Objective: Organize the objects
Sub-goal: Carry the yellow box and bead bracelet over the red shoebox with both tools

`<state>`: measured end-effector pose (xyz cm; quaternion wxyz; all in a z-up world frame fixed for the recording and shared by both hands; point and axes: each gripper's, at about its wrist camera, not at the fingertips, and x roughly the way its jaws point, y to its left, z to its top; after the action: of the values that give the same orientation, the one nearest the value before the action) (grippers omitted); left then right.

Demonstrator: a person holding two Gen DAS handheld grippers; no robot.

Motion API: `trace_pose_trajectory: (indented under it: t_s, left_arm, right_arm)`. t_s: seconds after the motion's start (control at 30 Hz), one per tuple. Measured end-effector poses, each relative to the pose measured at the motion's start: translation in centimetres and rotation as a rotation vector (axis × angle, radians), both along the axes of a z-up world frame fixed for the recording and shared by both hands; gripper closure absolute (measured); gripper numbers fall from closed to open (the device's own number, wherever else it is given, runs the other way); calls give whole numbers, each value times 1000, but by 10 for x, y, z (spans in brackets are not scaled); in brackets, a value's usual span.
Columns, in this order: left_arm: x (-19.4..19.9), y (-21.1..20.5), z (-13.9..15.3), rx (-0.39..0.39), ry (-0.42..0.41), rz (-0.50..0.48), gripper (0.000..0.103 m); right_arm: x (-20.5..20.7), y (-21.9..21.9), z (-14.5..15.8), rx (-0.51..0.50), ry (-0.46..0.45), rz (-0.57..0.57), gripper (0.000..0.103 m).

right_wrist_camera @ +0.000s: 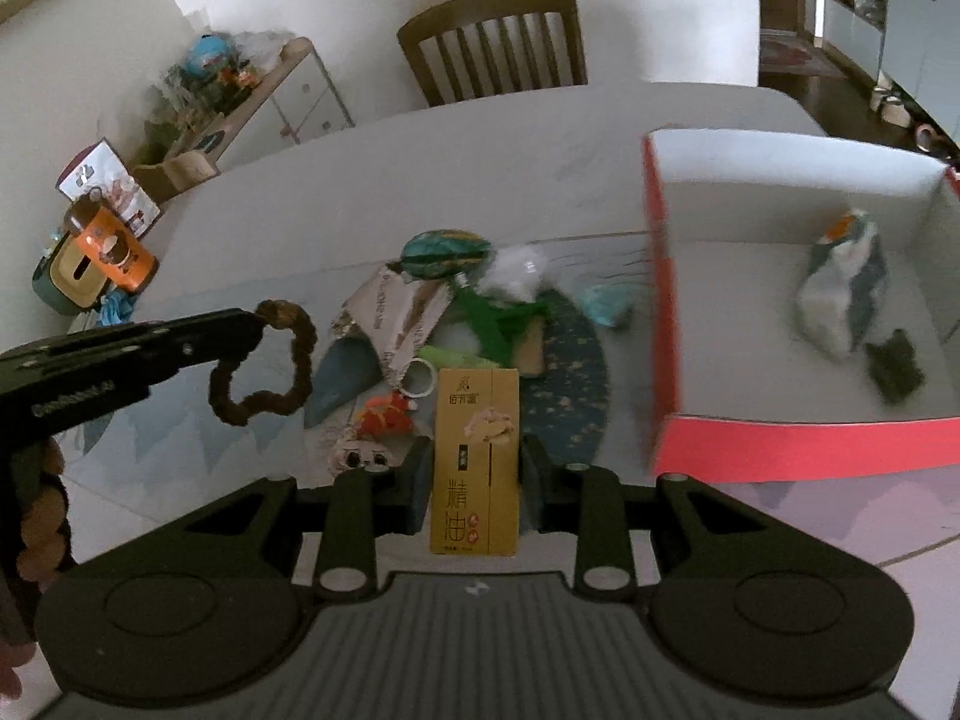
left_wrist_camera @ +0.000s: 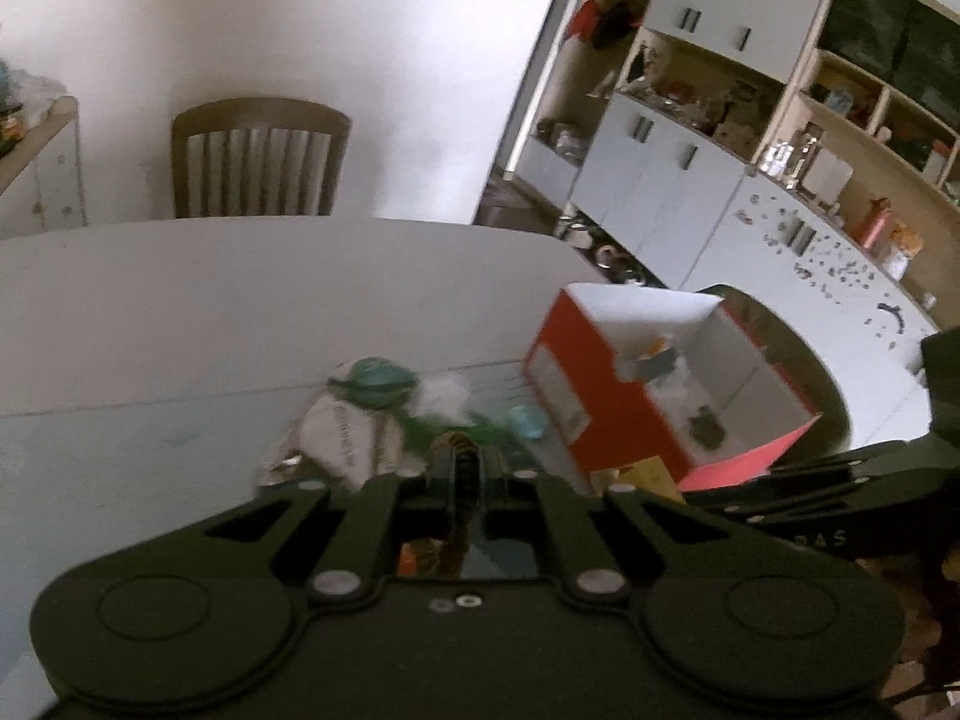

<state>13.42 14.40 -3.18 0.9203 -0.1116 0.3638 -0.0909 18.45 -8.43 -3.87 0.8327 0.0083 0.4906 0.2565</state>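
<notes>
My right gripper (right_wrist_camera: 474, 480) is shut on a tall yellow carton (right_wrist_camera: 474, 456), held upright just above the table. From the left of that view my left gripper (right_wrist_camera: 255, 318) reaches in, shut on a loop of brown beads (right_wrist_camera: 264, 366) that hangs below it. The left wrist view shows the same beads (left_wrist_camera: 462, 462) pinched between its closed fingers. A red box (right_wrist_camera: 660, 300) with a white inside stands open at the right, holding a white and teal packet (right_wrist_camera: 840, 288) and a small dark item (right_wrist_camera: 894, 366). The red box (left_wrist_camera: 588, 384) lies ahead and right of my left gripper.
A pile lies mid-table: a teal gourd-shaped toy (right_wrist_camera: 447, 252), white fluff (right_wrist_camera: 516, 270), a printed paper packet (right_wrist_camera: 396, 312), a white ring (right_wrist_camera: 417, 375), an orange toy (right_wrist_camera: 384, 414), a blue round mat (right_wrist_camera: 564, 372). An orange can (right_wrist_camera: 111, 252) stands at the table's left edge; a wooden chair (right_wrist_camera: 492, 42) behind.
</notes>
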Motion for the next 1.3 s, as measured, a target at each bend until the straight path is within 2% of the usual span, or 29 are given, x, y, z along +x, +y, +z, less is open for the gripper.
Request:
trace_pose_trajectory:
  t_s: [0.17, 0.47, 0.97, 1.3]
  left_arm:
    - [9, -28, 17, -21, -6, -41, 98]
    - [35, -90, 36, 3, -45, -126, 98]
    - [96, -177, 32, 38, -29, -192, 98]
    - [141, -204, 20, 67, 7, -186, 98]
  right_arm:
    - [6, -32, 18, 9, -37, -25, 73]
    - [31, -98, 35, 0, -76, -82, 73]
    - [83, -189, 33, -45, -106, -163, 73]
    - [130, -209, 15, -92, -90, -162, 73]
